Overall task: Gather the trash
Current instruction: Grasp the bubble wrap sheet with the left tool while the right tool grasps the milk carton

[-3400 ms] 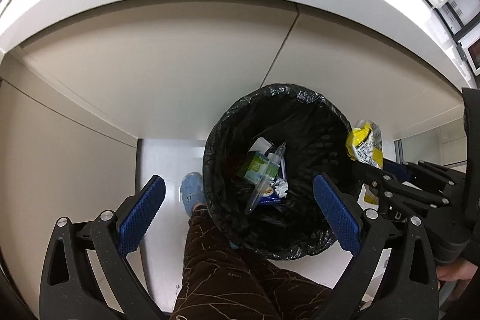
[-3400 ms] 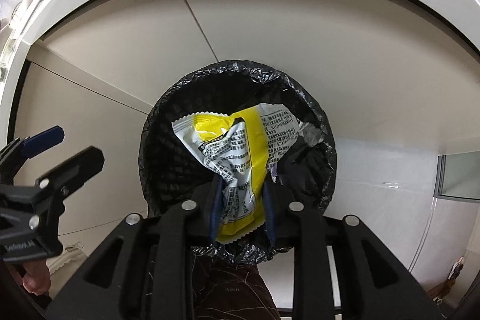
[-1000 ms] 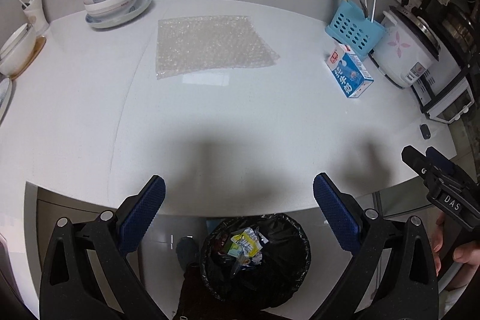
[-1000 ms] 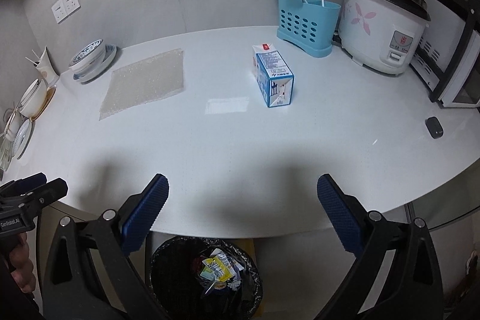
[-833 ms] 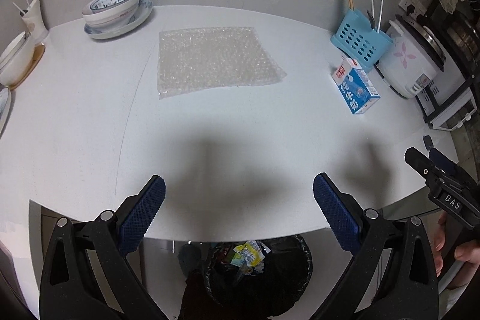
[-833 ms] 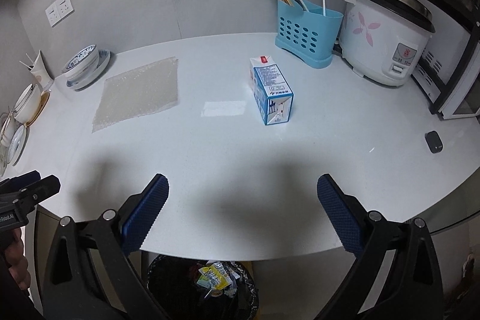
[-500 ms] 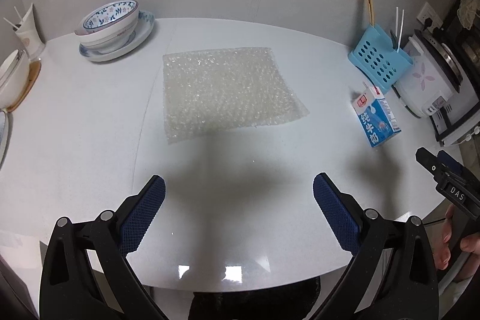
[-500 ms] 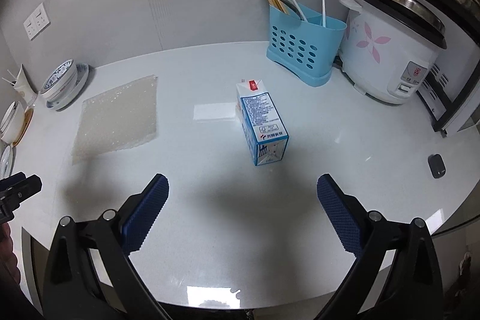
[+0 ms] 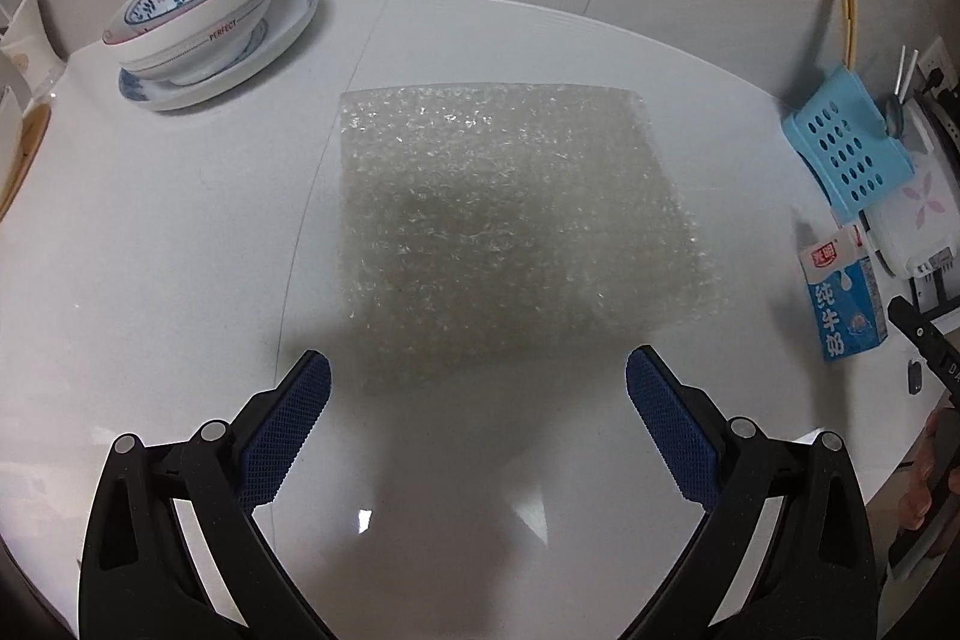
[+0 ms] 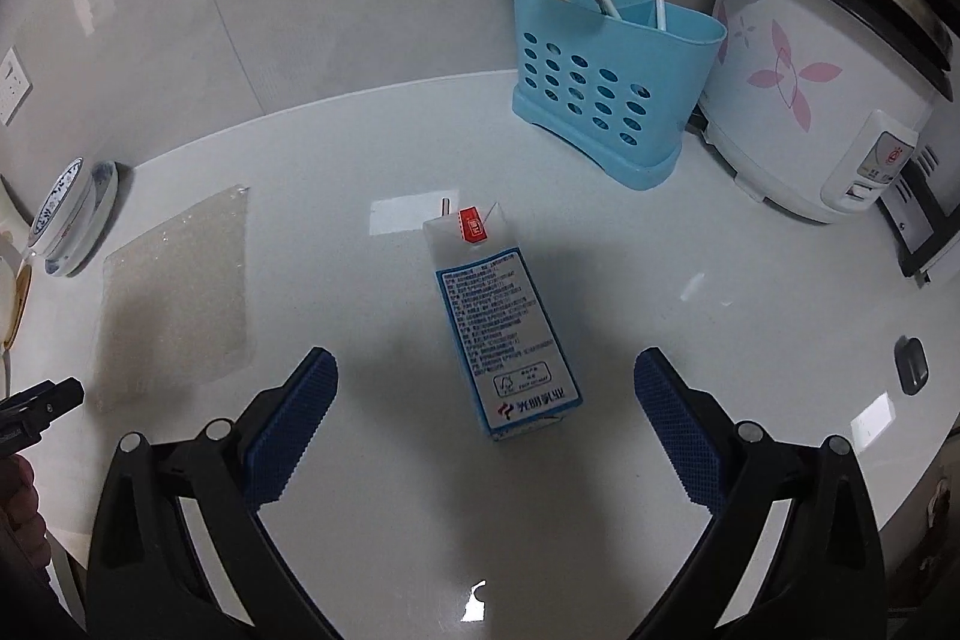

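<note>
on the left side of the white counter [image 9: 180, 232], the left gripper [image 9: 477, 424] hangs with its jaws spread wide and nothing between them, aimed at the bubble wrap sheet [image 9: 498, 220] that lies flat just ahead of its fingertips. the sheet looks feather-light, limp and a little slick; lying flush on the smooth top, it offers no raised lip, so the near edge or a near corner seems the best place to pinch, and it will probably crumple and trail once lifted. behind it to the left, a patterned bowl [image 9: 192, 10] sits in a saucer [image 9: 282, 28], well apart from the sheet and out of the way.

moving right, the milk carton [image 10: 501, 316] stands upright near the middle of the counter, framed between the blue pads of the right gripper [image 10: 483, 421], whose jaws are also wide open and empty. the carton is stiff cardboard with flat, glossy sides; whether it is full or empty cannot be told. a squeeze across its two broad faces, about mid-height, should hold, though a top-heavy box could tip if nudged first.

further right, a blue utensil caddy [image 10: 612, 88] with chopsticks stands behind the carton, then a white rice cooker [image 10: 822, 100], and a small dark object [image 10: 911, 365] lies near the counter's edge. none of these crowd the approach to either piece.
</note>
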